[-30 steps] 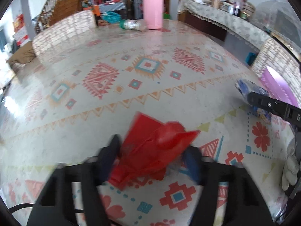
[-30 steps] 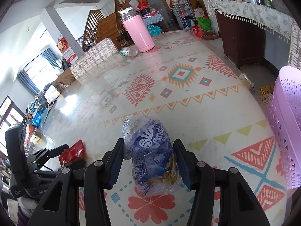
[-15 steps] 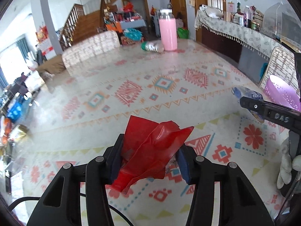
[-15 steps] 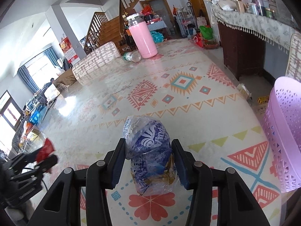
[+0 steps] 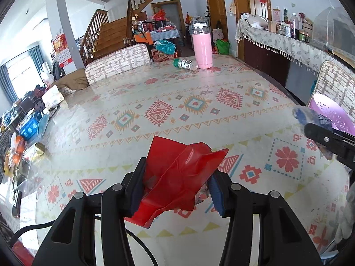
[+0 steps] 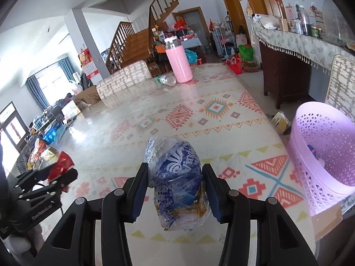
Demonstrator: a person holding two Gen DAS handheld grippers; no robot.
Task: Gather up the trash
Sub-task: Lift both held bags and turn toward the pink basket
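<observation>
Left gripper [image 5: 176,184] clamped on a red wrapper [image 5: 179,177] and right gripper [image 6: 175,190] clamped on a blue bag [image 6: 175,177], both lifted off the table [image 6: 221,137], presumably for the purple basket [image 6: 310,133] at right of frame.

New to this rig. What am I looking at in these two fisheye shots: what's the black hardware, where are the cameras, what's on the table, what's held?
No robot: a person carries a handheld two-finger gripper in each hand, each with a camera looking along its fingers. The left gripper is shut on a red wrapper. The right gripper is shut on a blue crumpled bag. On the patterned table stand a pink flask and a fallen bottle. A purple basket sits at the right edge.
</observation>
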